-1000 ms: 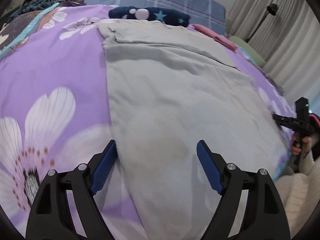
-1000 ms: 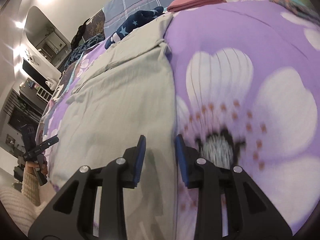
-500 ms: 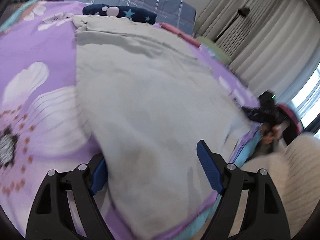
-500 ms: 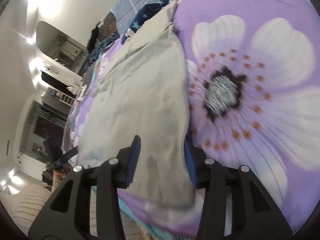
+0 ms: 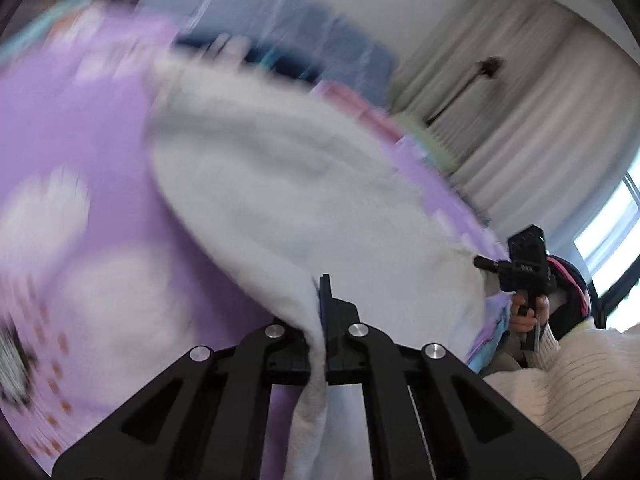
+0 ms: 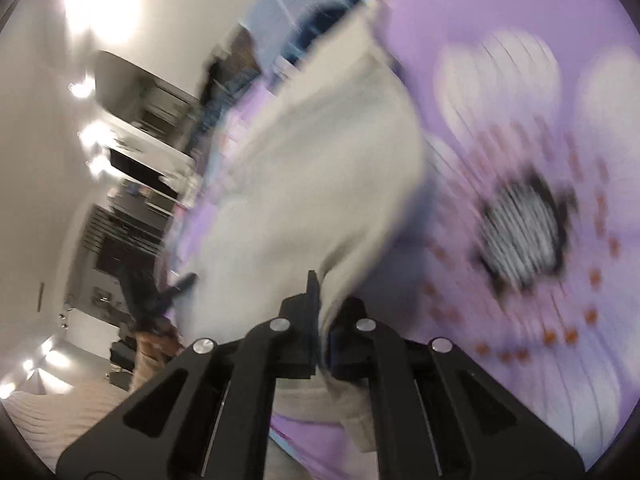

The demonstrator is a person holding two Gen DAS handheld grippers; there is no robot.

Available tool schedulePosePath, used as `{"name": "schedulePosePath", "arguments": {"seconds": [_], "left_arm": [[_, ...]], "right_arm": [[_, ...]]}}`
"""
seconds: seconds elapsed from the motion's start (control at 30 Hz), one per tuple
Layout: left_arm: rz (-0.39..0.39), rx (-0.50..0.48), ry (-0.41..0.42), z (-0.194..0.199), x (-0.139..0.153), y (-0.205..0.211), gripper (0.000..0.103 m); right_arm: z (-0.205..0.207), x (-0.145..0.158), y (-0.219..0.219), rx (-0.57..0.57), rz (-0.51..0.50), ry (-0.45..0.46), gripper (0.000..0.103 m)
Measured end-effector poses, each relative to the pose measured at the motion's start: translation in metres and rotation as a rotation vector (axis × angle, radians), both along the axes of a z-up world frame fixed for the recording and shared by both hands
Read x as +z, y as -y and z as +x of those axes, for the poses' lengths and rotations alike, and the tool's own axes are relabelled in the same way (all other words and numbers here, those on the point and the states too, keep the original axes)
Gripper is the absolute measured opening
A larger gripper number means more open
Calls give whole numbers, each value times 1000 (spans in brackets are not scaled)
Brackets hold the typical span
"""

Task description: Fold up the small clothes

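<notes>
A pale grey garment (image 5: 288,184) lies spread on the purple flowered bedspread (image 5: 80,140). My left gripper (image 5: 320,300) is shut on the garment's near left corner, and the cloth rises in a ridge into its jaws. The right wrist view shows the same grey garment (image 6: 320,184), with my right gripper (image 6: 320,300) shut on its near right corner. Cloth hangs below both pairs of jaws. The right gripper (image 5: 516,268) also shows in the left wrist view, held by a hand at the bed's edge. Both views are blurred.
A navy star-patterned item (image 5: 280,64) and pink folded clothes (image 5: 360,108) lie at the far end, before a blue checked pillow (image 5: 304,20). Curtains (image 5: 520,100) hang at the right. A cream knitted sleeve (image 5: 560,380) is at the lower right.
Both grippers have shut on the garment's near corners and lifted them off the bedspread. Both views have tilted upward and become blurred.
</notes>
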State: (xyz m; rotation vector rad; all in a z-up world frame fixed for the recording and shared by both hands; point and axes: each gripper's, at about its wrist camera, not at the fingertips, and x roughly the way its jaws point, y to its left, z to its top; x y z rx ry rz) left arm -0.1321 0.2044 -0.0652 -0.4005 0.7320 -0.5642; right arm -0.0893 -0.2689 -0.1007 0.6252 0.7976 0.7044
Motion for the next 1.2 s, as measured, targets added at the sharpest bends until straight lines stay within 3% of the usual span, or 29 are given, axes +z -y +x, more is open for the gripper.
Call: {"name": "schedulePosePath", "arguments": {"seconds": [0.1,0.2,0.33,0.43,0.53,0.73,0.87,1.03,1.1,1.2], "left_arm": [[-3,-8,196,-14,64,2,2],[9,-7,316,-30,106,6,2],[27,-28,420,-64,136,20,2],[43,-8,439,-82,141,22,3],[38,31,374,-76,130,18,4],[-15,75,198,-21,95,7,4],[-57,118,137,29,85,-13,5],[3,213,66,104,74,-24,5],[24,228,22,139,58,-26,6],[11,288,-104,175,20,-39,18]], "right_arm": [[-6,46,8,-16,55,142,4],[-28,103,19,-29,93,317,4],[-69,140,27,-27,63,471,4],[-90,151,35,-63,28,538,4],[-83,144,43,-100,0,500,6],[-14,99,45,-138,54,299,6],[51,89,43,-160,74,224,6],[154,71,27,-180,53,148,5],[190,53,21,-195,38,84,5],[233,15,11,-213,-10,-55,6]]}}
